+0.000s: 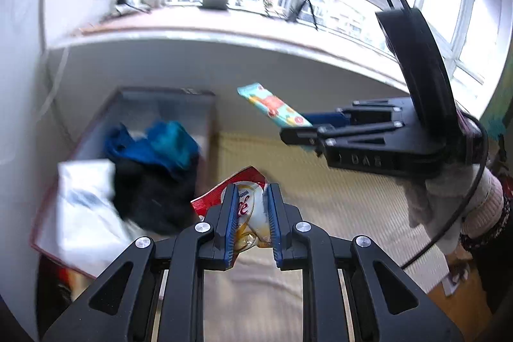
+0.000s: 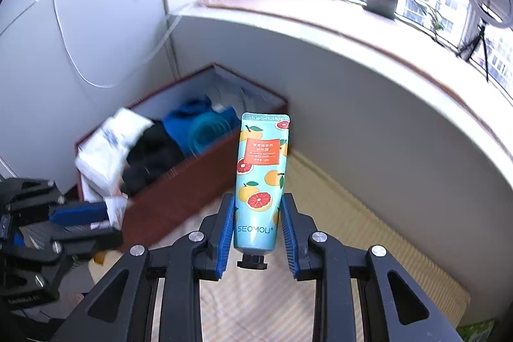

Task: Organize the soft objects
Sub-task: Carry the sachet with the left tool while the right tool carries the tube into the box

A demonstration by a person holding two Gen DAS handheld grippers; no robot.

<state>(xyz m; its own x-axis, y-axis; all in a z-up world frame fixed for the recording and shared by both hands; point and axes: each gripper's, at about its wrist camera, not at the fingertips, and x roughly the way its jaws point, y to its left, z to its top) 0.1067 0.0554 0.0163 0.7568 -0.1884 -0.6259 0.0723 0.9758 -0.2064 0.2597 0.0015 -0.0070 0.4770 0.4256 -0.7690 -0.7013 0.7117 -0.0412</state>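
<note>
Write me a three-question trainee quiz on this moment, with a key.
1. True or false: the right tool grips the tube with its cap pointing back toward the camera.
2. What does the left tool hold? A) a blue cloth B) a red and white packet C) nothing
3. Fill in: the blue cloth and black cloth lie inside the ____.

Key
1. True; the black cap hangs at the near end between the blue pads.
2. B, the red and white packet.
3. The box, red-brown outside, standing by the wall.
</note>
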